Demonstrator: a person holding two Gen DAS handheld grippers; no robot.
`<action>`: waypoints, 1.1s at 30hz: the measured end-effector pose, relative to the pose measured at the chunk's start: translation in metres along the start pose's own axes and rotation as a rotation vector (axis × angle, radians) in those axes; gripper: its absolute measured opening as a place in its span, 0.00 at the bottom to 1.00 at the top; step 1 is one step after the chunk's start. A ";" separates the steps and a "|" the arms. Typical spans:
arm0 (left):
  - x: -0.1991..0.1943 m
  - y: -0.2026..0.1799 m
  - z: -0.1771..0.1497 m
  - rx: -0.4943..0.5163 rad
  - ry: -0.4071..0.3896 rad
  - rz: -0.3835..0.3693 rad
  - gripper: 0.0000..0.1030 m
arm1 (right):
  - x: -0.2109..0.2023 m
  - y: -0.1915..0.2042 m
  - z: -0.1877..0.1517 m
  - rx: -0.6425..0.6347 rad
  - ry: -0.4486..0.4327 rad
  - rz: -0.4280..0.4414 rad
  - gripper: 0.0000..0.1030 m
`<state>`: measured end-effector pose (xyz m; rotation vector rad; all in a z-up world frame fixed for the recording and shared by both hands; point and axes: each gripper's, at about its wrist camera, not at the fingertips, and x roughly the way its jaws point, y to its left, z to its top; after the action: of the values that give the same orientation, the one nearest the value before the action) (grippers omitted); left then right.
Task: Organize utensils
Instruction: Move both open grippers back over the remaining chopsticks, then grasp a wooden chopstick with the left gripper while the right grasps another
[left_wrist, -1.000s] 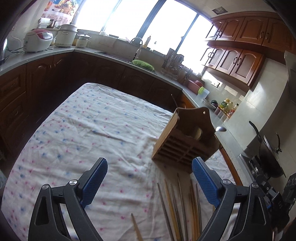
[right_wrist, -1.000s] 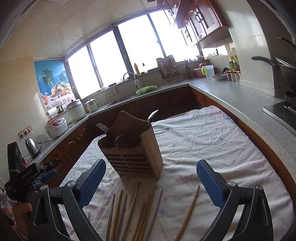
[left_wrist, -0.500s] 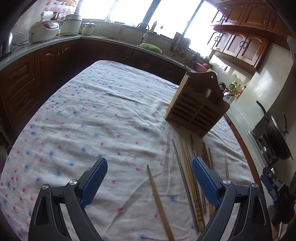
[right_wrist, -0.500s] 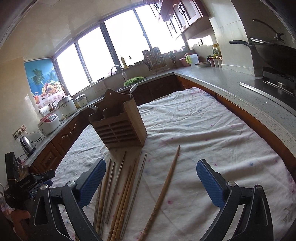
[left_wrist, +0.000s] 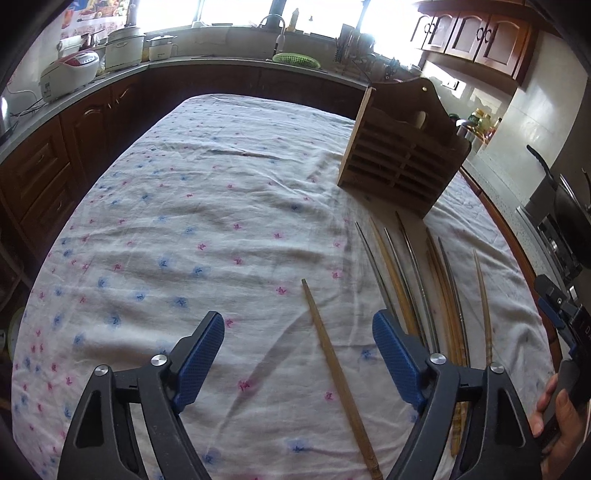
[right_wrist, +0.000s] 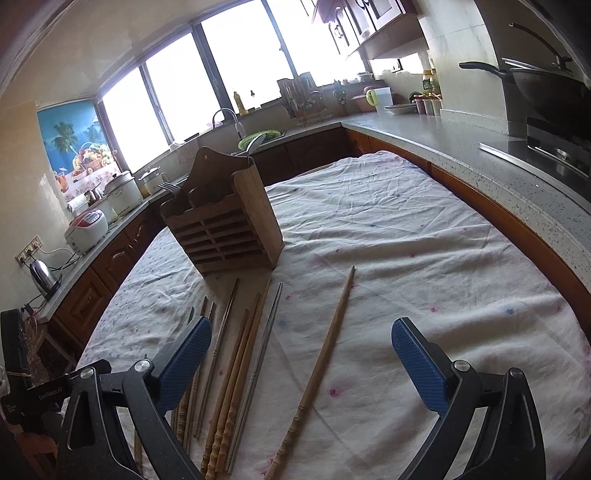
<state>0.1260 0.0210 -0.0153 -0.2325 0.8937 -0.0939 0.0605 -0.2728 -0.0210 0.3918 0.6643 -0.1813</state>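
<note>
We hover both grippers, left (left_wrist: 297, 349) and right (right_wrist: 301, 352), spread wide and empty, each straddling a stray wooden chopstick (right_wrist: 320, 365) for pickup. The rest (right_wrist: 236, 354) lie bunched before the holder (right_wrist: 221, 225), which probably has free slots.

- Left wrist view looks forward, low over the tablecloth (left_wrist: 192, 206).
- Right wrist view likewise; both share the wooden holder (left_wrist: 400, 162) (right_wrist: 225, 225) (opposite sides).

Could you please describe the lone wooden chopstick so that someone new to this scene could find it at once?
Start at the wooden utensil holder standing on the flowered tablecloth. In front of it lies a row of chopsticks, wooden and metal, packed side by side. The lone wooden chopstick lies apart from that row, on the side away from the left gripper, on bare cloth.
</note>
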 end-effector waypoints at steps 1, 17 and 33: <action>0.004 -0.002 0.000 0.010 0.013 0.002 0.69 | 0.004 0.000 0.001 -0.005 0.009 -0.007 0.94; 0.053 -0.024 0.007 0.080 0.109 0.025 0.24 | 0.101 -0.021 0.027 -0.054 0.217 -0.143 0.40; 0.035 -0.014 0.014 0.051 0.059 -0.090 0.04 | 0.084 -0.002 0.031 -0.076 0.193 -0.053 0.05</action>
<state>0.1585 0.0039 -0.0301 -0.2234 0.9388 -0.2077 0.1424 -0.2905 -0.0520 0.3211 0.8702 -0.1698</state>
